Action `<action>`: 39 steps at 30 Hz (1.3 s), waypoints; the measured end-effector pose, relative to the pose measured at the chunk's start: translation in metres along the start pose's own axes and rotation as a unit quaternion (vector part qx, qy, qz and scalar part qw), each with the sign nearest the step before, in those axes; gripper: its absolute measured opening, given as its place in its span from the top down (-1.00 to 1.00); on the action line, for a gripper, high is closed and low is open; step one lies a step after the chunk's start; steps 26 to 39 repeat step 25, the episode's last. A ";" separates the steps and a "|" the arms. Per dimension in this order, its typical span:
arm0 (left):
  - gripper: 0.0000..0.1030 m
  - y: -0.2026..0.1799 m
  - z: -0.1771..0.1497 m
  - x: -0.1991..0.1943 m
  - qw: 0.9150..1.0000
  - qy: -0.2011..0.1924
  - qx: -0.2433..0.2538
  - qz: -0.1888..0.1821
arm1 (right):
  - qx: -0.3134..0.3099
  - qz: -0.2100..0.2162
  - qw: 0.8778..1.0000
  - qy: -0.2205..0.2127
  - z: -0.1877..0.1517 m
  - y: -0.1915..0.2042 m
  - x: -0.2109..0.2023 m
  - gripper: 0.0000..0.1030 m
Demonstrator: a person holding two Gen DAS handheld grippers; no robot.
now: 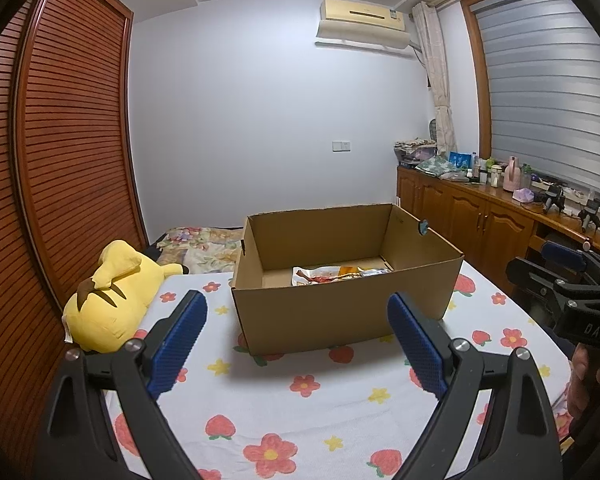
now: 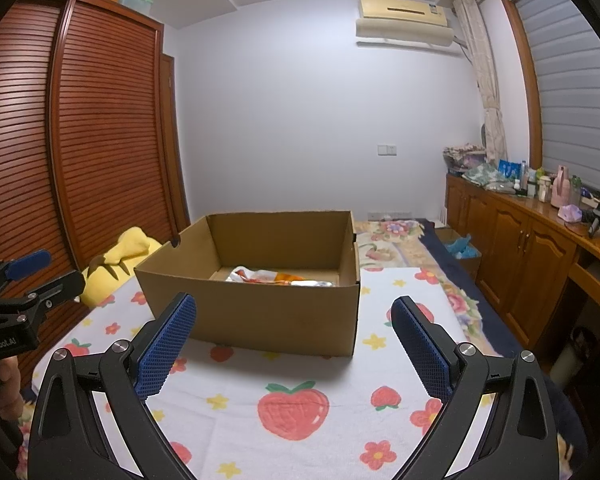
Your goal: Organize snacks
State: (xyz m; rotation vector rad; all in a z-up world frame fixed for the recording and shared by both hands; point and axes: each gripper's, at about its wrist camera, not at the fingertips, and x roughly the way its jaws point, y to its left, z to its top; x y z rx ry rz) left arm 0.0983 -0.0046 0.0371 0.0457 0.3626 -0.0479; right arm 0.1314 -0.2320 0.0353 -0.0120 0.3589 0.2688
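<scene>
An open cardboard box (image 1: 340,312) stands on a white bedsheet with strawberry and flower print (image 1: 284,412). Several snack packets (image 1: 336,274) lie on its floor, white, orange and silver. The box also shows in the right wrist view (image 2: 260,316), with the packets (image 2: 276,277) inside. My left gripper (image 1: 296,340) is open and empty, just short of the box's near wall. My right gripper (image 2: 294,340) is open and empty, also in front of the box. The right gripper shows at the right edge of the left wrist view (image 1: 560,280); the left one shows at the left edge of the right wrist view (image 2: 24,280).
A yellow plush toy (image 1: 108,296) lies left of the box against a slatted wooden wardrobe (image 1: 60,160). A wooden cabinet (image 1: 480,216) with bottles and clutter runs along the right wall under a window. A floral quilt (image 2: 400,240) lies behind the box.
</scene>
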 end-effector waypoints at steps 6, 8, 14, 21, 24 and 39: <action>-0.80 0.000 0.000 -0.001 1.000 0.000 0.000 0.000 | 0.001 0.001 1.000 0.000 0.000 0.000 0.000 -0.94; -0.80 0.000 0.000 -0.001 1.000 0.000 0.002 0.001 | 0.000 0.000 1.000 0.000 0.000 0.000 0.000 -0.94; -0.80 0.001 0.001 -0.002 1.000 -0.001 0.001 0.001 | 0.000 0.001 1.000 0.000 0.000 0.000 0.000 -0.94; -0.80 0.002 0.001 -0.002 1.000 -0.001 0.000 0.001 | 0.000 0.000 1.000 -0.001 0.000 0.000 0.000 -0.94; -0.80 0.001 0.001 -0.002 1.000 0.000 0.001 0.001 | 0.001 0.001 1.000 -0.001 0.001 0.001 0.000 -0.94; -0.80 0.001 0.001 -0.002 1.000 -0.001 0.001 0.001 | 0.001 0.000 1.000 -0.001 0.001 0.001 0.000 -0.94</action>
